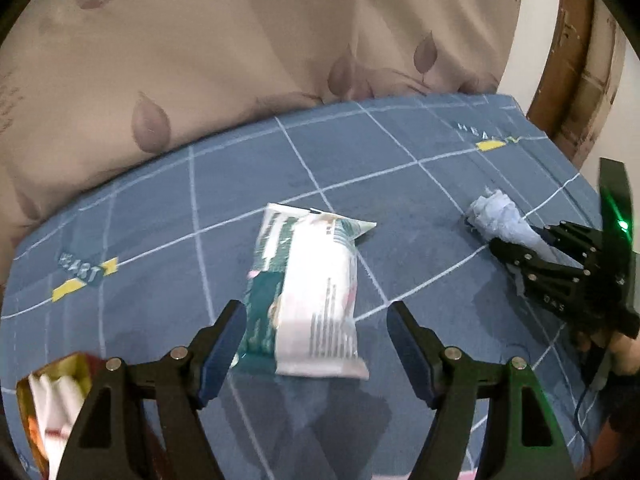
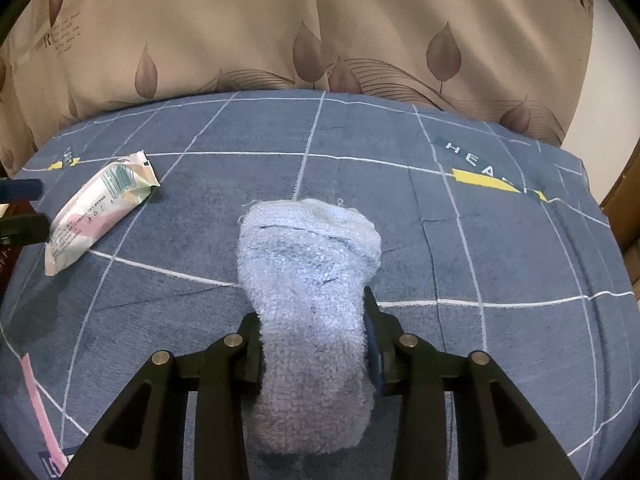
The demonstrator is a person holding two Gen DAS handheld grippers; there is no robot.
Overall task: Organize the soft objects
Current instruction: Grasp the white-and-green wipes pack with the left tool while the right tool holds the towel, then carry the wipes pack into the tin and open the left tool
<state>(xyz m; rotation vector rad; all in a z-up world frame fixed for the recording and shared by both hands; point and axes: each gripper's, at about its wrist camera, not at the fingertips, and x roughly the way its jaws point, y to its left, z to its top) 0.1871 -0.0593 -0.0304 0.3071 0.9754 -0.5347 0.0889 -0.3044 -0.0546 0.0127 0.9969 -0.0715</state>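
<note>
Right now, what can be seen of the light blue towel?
The light blue towel looks like fuzzy terry cloth, rolled or bunched into a thick bundle with a stitched hem and loose threads at its far end. The right gripper has its jaws shut on its middle, the far end splaying wider over the blue grid-patterned bedsheet. Whether it touches the sheet is unclear.

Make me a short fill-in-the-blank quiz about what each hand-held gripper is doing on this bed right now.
1. The right hand-held gripper is shut on a light blue ____.
2. The left hand-held gripper is ____, its fingers either side of the near end of the wet wipes pack.
3. The blue bedsheet is crossed by a grid of thin ____ lines.
4. Behind the bed hangs a beige curtain printed with ____.

Missing words: towel; open; white; leaves
</note>
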